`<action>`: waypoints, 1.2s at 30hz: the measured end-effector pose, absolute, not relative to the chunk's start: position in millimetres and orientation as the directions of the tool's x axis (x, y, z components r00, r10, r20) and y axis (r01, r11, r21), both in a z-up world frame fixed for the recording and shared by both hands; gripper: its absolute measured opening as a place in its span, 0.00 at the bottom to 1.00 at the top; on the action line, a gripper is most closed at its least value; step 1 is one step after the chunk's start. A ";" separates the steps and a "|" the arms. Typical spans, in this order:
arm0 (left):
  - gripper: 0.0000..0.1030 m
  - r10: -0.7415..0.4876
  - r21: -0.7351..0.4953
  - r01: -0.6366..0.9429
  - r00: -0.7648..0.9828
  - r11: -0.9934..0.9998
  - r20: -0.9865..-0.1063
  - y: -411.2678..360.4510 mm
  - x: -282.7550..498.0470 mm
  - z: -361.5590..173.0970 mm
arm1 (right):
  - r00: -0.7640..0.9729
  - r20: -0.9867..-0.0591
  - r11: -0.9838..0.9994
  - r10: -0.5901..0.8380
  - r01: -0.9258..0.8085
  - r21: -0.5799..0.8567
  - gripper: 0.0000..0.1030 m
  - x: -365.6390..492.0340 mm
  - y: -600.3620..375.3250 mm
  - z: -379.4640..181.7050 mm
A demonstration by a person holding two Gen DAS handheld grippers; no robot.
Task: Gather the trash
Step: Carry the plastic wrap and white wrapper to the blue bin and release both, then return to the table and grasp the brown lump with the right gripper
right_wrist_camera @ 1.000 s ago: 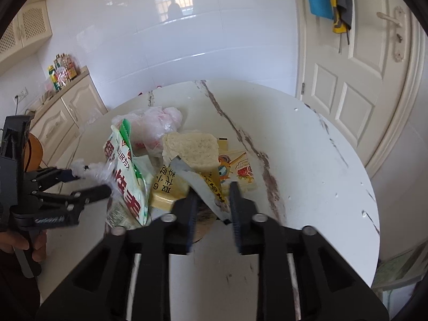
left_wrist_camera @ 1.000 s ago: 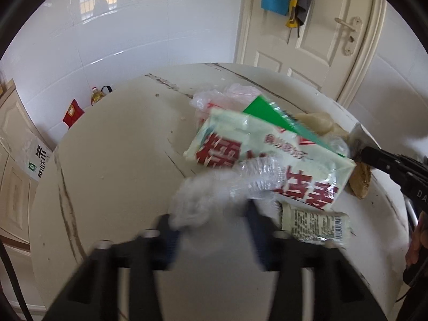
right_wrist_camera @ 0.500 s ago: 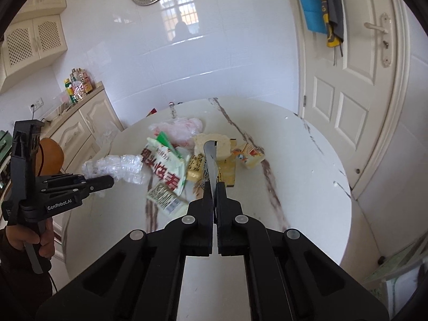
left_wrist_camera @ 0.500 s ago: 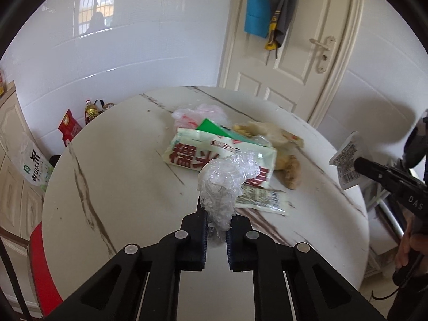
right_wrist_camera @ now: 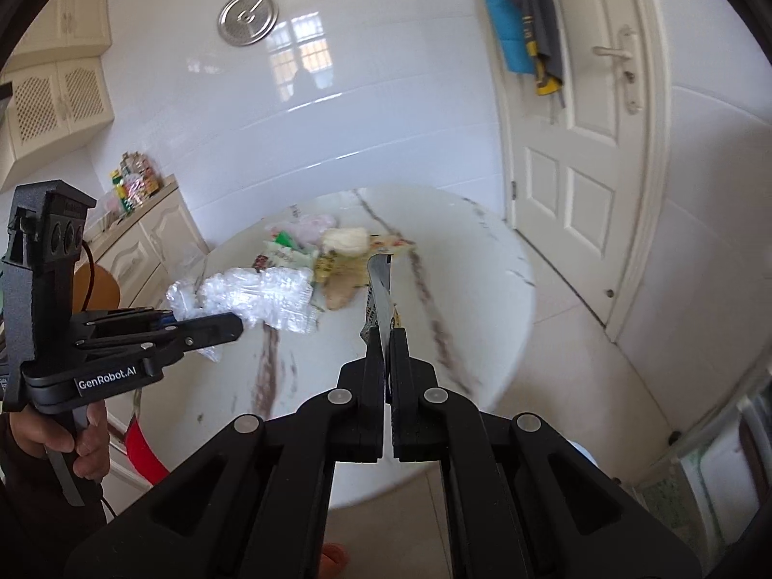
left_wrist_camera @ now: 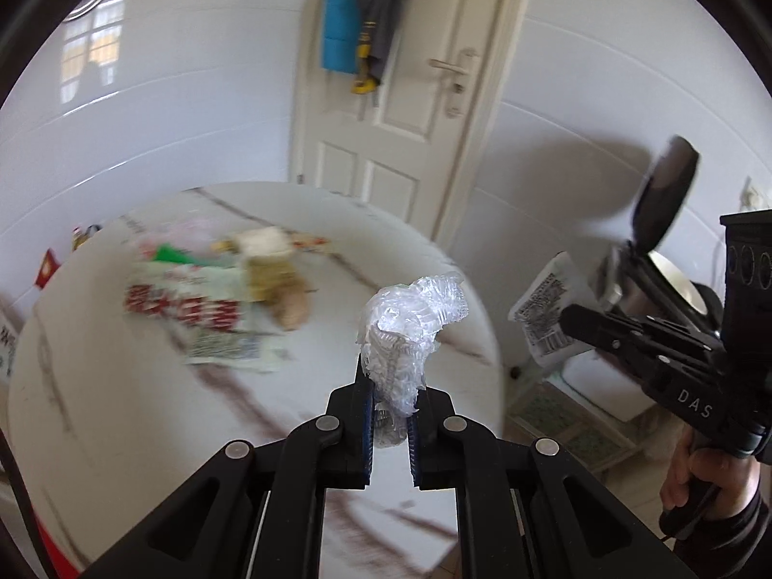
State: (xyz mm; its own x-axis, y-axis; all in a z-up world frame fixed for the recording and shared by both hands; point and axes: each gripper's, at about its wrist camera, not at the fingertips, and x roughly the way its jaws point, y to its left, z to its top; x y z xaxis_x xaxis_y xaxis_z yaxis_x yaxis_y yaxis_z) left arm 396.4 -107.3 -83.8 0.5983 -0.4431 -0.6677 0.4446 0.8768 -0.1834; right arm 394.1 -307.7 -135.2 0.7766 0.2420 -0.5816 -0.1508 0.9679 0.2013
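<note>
**Holding two pieces of trash clear of the round tabletop**

Left tool (left_wrist_camera: 390, 395): fingers pressed together on a crumpled clear plastic wrap (left_wrist_camera: 410, 325). The wrap bunches upward out of the tips and is lifted off the surface. From the right wrist view the same wrap (right_wrist_camera: 251, 296) shows as a long crinkled wad sticking out past the tool's tip, with a hand (right_wrist_camera: 58, 434) gripping the handle below.

Right tool (right_wrist_camera: 388, 337): fingers closed flat on a thin packet (right_wrist_camera: 379, 289), seen edge-on from its own camera, standing up out of the tips. In the left wrist view the packet (left_wrist_camera: 547, 311) shows a white face with printed text and a barcode, held in the air off to the right of the tabletop, past its edge. A second hand (left_wrist_camera: 695, 477) holds this tool's grip.

Tabletop (left_wrist_camera: 120, 410): round, white, with brown marble veins.

Remaining trash, grouped toward the far side of the tabletop, blurred in the left view:
- a large white bag with red characters (left_wrist_camera: 183, 306)
- a green piece (left_wrist_camera: 169, 253) behind it
- a pale pink plastic bag (right_wrist_camera: 313, 224)
- a cream-coloured chunk (right_wrist_camera: 345, 239)
- a brownish lump (left_wrist_camera: 289, 311) just beside the large bag
- a small flat printed sachet (left_wrist_camera: 227, 350) near the bag's front edge

Surroundings: white panelled door (right_wrist_camera: 579, 183) with blue and grey cloths (left_wrist_camera: 357, 14) hanging on it; cream cabinet (right_wrist_camera: 144, 246) on the left.
</note>
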 end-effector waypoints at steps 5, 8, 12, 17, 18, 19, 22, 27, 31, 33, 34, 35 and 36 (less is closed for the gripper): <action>0.07 -0.495 -0.169 0.551 0.520 0.817 -0.696 -191.7 402.6 -92.8 | 0.798 -0.584 0.979 0.152 -0.040 0.200 0.03 359.3 -362.7 -136.1; 0.07 -0.521 -0.175 0.602 0.467 0.779 -0.714 -241.0 412.8 -102.4 | 0.797 -0.598 0.981 0.088 0.035 0.191 0.03 343.5 -394.8 -143.4; 0.07 -0.501 -0.138 0.642 0.427 0.754 -0.753 -296.2 428.0 -121.1 | 0.786 -0.616 0.969 0.058 0.104 0.224 0.03 333.6 -434.5 -159.8; 0.08 -0.462 -0.112 0.668 0.372 0.735 -0.805 -348.9 460.5 -154.0 | 0.766 -0.641 0.953 0.044 0.160 0.257 0.03 338.5 -468.6 -185.3; 0.11 -0.452 -0.109 0.669 0.365 0.735 -0.814 -357.8 466.3 -160.2 | 0.759 -0.649 0.949 0.043 0.171 0.263 0.03 341.3 -475.2 -191.7; 0.13 -0.444 -0.103 0.671 0.360 0.735 -0.821 -366.3 475.2 -165.2 | 0.755 -0.655 0.945 0.041 0.183 0.270 0.03 344.1 -481.3 -197.8; 0.30 -0.407 -0.076 0.662 0.364 0.746 -0.838 -380.1 489.7 -175.9 | 0.740 -0.671 0.938 0.046 0.200 0.284 0.03 350.3 -491.0 -212.9; 0.73 -0.383 -0.040 0.640 0.407 0.767 -0.829 -391.8 501.2 -182.0 | 0.721 -0.691 0.929 0.057 0.215 0.301 0.03 362.5 -500.8 -231.4; 0.73 -0.361 -0.029 0.618 0.420 0.786 -0.832 -397.7 504.2 -189.6 | 0.720 -0.692 0.928 0.062 0.214 0.305 0.07 367.9 -499.3 -235.2; 0.72 -0.358 -0.035 0.604 0.423 0.796 -0.832 -393.6 502.6 -189.8 | 0.723 -0.689 0.929 0.045 0.223 0.294 0.21 369.3 -497.0 -233.0; 0.73 -0.359 -0.039 0.597 0.428 0.801 -0.829 -391.9 502.0 -188.4 | 0.723 -0.690 0.930 0.046 0.222 0.294 0.29 370.5 -497.1 -232.7; 0.73 -0.361 -0.041 0.594 0.431 0.803 -0.827 -385.7 498.5 -184.6 | 0.723 -0.690 0.931 0.041 0.224 0.290 0.36 370.3 -495.9 -231.9; 0.73 -0.365 -0.045 0.593 0.433 0.804 -0.824 -382.3 496.3 -181.4 | 0.722 -0.692 0.933 0.025 0.231 0.276 0.39 369.1 -493.5 -229.3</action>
